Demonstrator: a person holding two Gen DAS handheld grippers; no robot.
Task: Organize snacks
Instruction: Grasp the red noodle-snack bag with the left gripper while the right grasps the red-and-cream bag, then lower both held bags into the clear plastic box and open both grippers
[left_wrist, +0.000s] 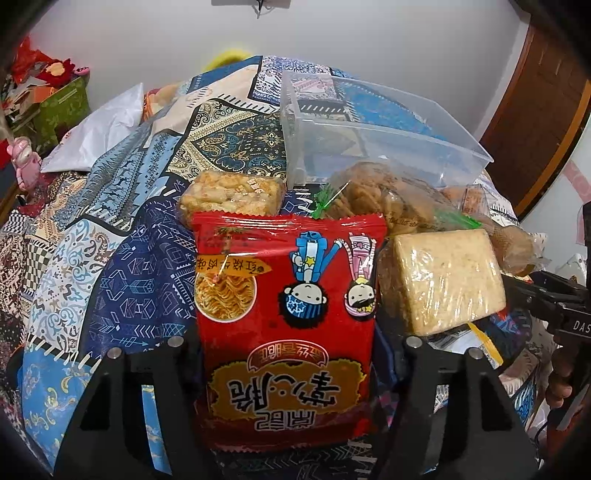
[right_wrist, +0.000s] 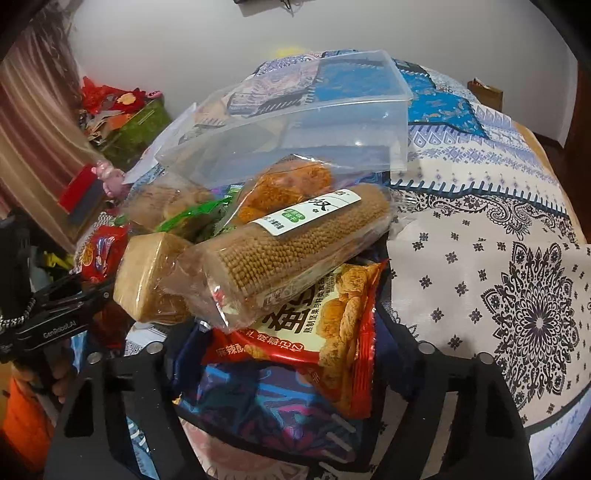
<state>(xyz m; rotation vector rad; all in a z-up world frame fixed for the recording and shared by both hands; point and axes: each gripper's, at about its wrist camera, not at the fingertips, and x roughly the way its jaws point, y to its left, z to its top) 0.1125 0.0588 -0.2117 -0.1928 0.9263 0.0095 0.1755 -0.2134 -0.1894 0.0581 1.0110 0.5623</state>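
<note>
In the left wrist view a red noodle-snack packet (left_wrist: 288, 314) with two cartoon figures lies lengthwise between my left gripper's (left_wrist: 293, 343) fingers, and both fingers press its side edges. In the right wrist view my right gripper (right_wrist: 290, 349) is closed on a red packet of fried nuggets (right_wrist: 314, 332), which looks crumpled between the fingers. A clear-wrapped roll of brown biscuits (right_wrist: 303, 240) rests across the far end of that packet. Behind both packets stands an open clear plastic box (left_wrist: 369, 122) (right_wrist: 295, 122).
Other snacks are piled before the box: a rice-crisp bar (left_wrist: 232, 192), a bag of cookies (left_wrist: 388, 192), a pale wrapped block (left_wrist: 447, 280) (right_wrist: 147, 277) and a bag of orange puffs (right_wrist: 288, 184). A patchwork cloth (left_wrist: 129, 258) (right_wrist: 480, 258) covers the table. A white bag (left_wrist: 99, 129) lies far left.
</note>
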